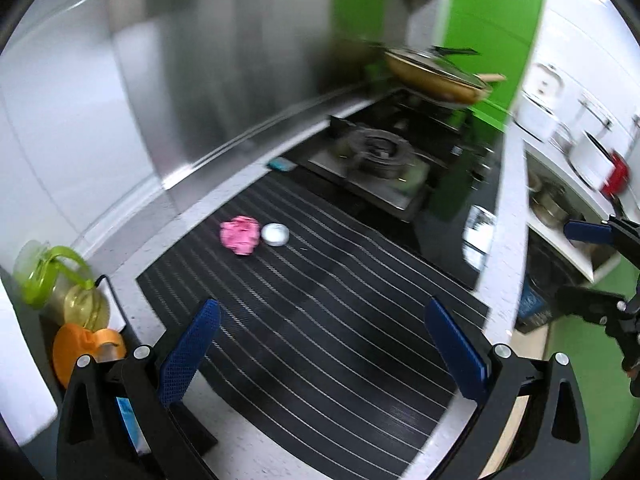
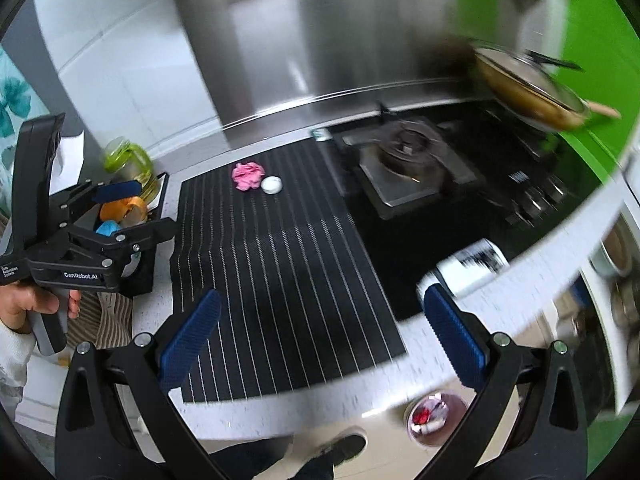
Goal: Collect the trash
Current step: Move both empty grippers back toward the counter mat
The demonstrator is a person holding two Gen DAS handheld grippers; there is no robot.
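A crumpled pink wad (image 1: 239,234) lies on the black striped mat (image 1: 320,320) covering the bench, at about 10 o'clock from the mat's centre in the left wrist view. A small round white object (image 1: 275,234), low and disc-like, sits just beside it at its 3 o'clock, the two touching or nearly so. In the right wrist view the pink wad (image 2: 248,176) and white object (image 2: 271,185) appear toward 12 o'clock on the mat (image 2: 280,280). Both rest flat and unheld.

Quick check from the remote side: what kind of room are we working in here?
Almost certainly a home kitchen: a black gas hob with a round burner, a lidded brown frying pan on it, a brushed-steel splashback behind, and a black striped mat on the white counter.
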